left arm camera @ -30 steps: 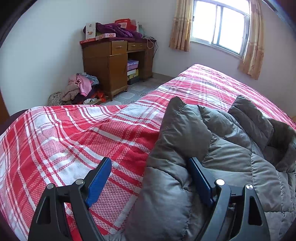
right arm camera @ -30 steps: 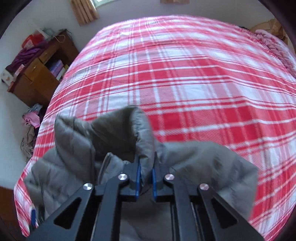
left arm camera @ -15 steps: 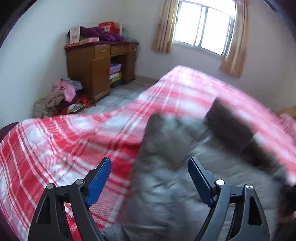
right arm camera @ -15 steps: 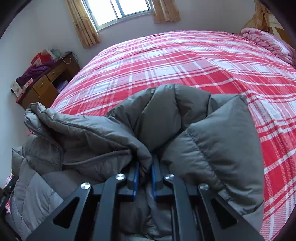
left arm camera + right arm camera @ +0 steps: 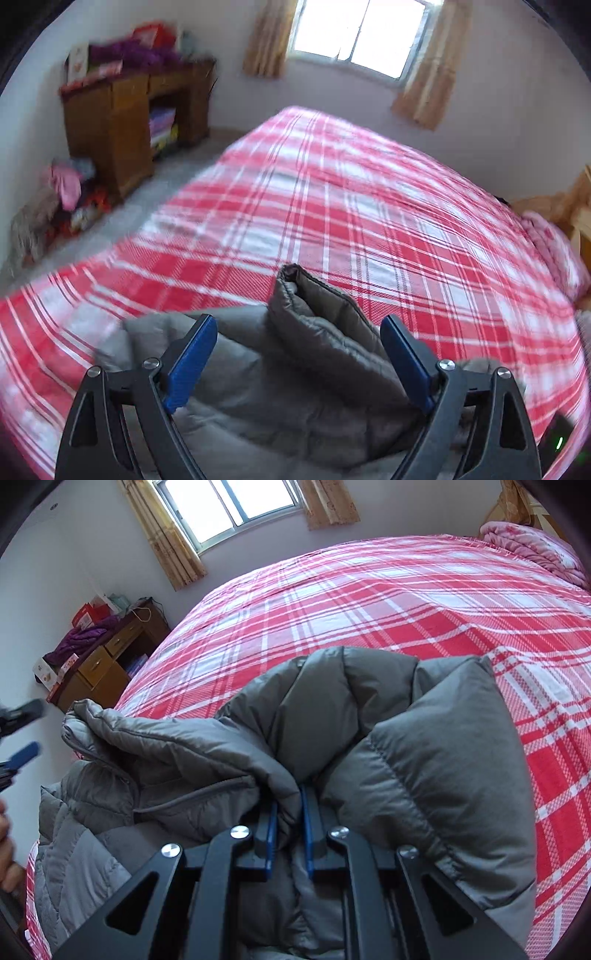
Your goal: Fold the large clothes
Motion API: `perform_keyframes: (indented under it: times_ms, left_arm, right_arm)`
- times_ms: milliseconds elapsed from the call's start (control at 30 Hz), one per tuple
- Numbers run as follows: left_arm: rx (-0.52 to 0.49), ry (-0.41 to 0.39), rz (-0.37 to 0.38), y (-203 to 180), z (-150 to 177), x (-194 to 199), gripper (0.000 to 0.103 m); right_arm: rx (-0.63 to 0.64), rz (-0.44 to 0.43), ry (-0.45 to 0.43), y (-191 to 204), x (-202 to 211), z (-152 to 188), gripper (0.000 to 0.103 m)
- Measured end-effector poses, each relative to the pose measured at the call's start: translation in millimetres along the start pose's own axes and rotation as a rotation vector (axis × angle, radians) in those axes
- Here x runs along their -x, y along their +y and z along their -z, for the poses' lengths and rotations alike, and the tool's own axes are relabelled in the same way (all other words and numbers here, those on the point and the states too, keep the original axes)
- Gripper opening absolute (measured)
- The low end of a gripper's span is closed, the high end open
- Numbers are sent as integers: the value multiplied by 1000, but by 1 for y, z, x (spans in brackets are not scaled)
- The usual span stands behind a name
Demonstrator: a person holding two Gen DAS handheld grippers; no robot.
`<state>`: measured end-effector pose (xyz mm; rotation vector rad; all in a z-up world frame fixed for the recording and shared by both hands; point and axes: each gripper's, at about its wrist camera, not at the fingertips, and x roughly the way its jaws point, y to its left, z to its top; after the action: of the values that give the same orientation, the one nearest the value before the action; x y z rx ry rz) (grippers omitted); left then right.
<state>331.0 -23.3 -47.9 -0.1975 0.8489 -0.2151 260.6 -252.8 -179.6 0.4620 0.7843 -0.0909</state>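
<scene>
The grey puffer jacket (image 5: 295, 387) is lying bunched on the red plaid bedspread (image 5: 351, 206), with no flat fold showing; most of the folding appears to be outstanding. The left gripper (image 5: 299, 354) is hovering with jaws spread wide, gripping nothing, the jacket sitting directly beneath and between them. The right gripper (image 5: 288, 830) is pinching a ridge of the jacket (image 5: 424, 775) tightly, the padding bulging to both sides.
</scene>
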Motion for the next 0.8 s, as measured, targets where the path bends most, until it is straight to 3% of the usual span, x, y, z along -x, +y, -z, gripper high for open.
perform_keyframes:
  times_ms: [100,133,167,233,333,433,533,633,800]
  left_arm:
    - [63,26,21,2,4,-14,89]
    - [57,13,26,1,8,-14,70]
    - [38,5,34,0,11,-13,38]
    - [-19,47,40,-1,17,-18,15]
    - [-41,43,30,5,25,-12,8]
    - [-32,6,54,11,42,15,7]
    - [-32,-2,17,18,65,27,7]
    - [20,22,-31,34,88,12,8]
    - [58,-15,-28,43,105,1,8]
  right_arm:
    - [-2,-4,-2,-1,0,1,13]
    - [-4,-7,-2,-1,0,1,13]
    - [-5,-9,-2,-2,0,1,13]
    - [-11,-16,-1,-3,0,0,13]
    - [-20,-29,1,-5,0,0,13]
    - [-32,-41,3,-8,0,0,13]
    - [-39,-48,4,-9,0,-1,13]
    - [-50,-57,5,-12,1,-2,13]
    - [-56,-62,10,-13,0,-3,14]
